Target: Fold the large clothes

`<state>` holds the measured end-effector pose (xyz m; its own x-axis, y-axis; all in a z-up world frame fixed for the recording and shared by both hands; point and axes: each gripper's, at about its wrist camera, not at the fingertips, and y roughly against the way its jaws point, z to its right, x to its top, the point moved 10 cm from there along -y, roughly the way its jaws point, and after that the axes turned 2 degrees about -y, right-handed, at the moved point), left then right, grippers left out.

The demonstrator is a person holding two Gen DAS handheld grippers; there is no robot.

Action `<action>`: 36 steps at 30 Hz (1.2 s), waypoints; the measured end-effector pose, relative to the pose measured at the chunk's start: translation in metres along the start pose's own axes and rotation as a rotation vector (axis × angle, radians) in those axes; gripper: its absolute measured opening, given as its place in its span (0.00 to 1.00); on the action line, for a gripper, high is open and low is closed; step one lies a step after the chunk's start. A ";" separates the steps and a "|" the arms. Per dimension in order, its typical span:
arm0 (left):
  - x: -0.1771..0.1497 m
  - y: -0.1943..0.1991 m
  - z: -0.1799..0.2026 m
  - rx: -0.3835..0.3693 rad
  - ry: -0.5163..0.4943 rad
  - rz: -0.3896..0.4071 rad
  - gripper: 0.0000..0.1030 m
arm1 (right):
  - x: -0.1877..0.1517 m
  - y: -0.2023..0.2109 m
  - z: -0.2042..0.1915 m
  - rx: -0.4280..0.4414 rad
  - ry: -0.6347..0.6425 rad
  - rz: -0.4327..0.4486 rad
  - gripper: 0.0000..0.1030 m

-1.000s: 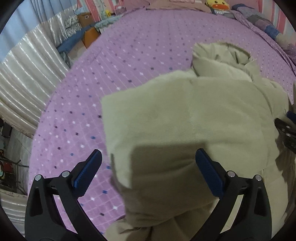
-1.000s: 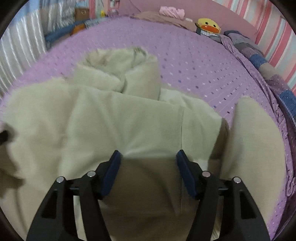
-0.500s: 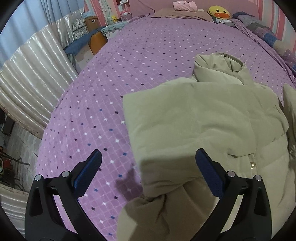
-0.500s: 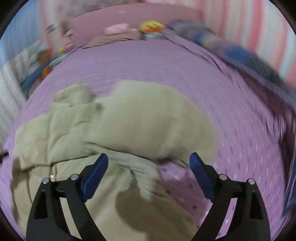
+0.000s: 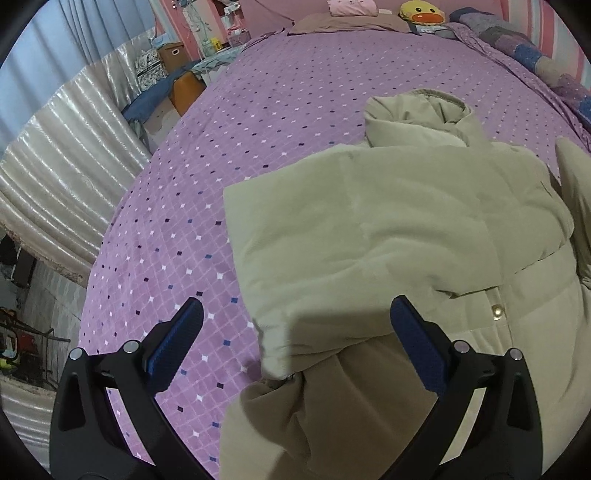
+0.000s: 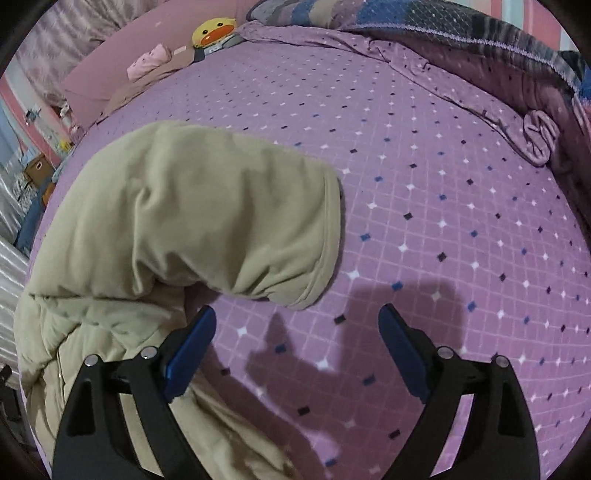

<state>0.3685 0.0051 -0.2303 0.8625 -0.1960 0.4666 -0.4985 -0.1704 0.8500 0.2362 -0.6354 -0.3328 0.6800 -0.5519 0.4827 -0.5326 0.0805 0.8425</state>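
A large beige padded jacket lies on the purple diamond-pattern bedspread. In the left wrist view its left sleeve is folded across the chest, the collar is at the far end and a brass snap shows. My left gripper is open and empty, above the sleeve's cuff end. In the right wrist view the other sleeve lies spread out to the side with its cuff toward the bedspread. My right gripper is open and empty, just short of that cuff.
A yellow duck plush and a pink folded item lie at the headboard. A patchwork blanket is bunched along the bed's right side. Silver curtains, boxes and clutter stand beyond the left edge.
Both grippers have pulled back from the jacket. The right one opened wider and swung right from the jacket's body to the outstretched sleeve. The left sleeve now rests folded across the chest.
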 end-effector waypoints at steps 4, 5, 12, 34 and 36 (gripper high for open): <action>-0.004 -0.010 -0.005 0.004 0.022 -0.025 0.97 | 0.012 -0.016 0.004 -0.003 -0.002 0.015 0.87; -0.004 -0.011 -0.005 0.002 0.028 -0.025 0.97 | 0.012 -0.018 0.003 0.004 -0.010 0.020 0.87; -0.008 -0.012 -0.006 0.008 0.055 -0.027 0.97 | 0.024 -0.068 -0.006 0.144 -0.098 -0.070 0.46; 0.005 0.000 -0.019 0.005 0.099 -0.020 0.97 | 0.082 0.021 0.245 -0.472 -0.066 -0.079 0.17; 0.007 0.005 -0.016 0.007 0.091 -0.014 0.97 | 0.074 0.019 0.248 -0.439 -0.102 -0.061 0.24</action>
<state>0.3734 0.0187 -0.2194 0.8734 -0.1048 0.4756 -0.4870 -0.1797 0.8547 0.1517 -0.8805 -0.3403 0.6388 -0.6434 0.4218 -0.2141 0.3779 0.9008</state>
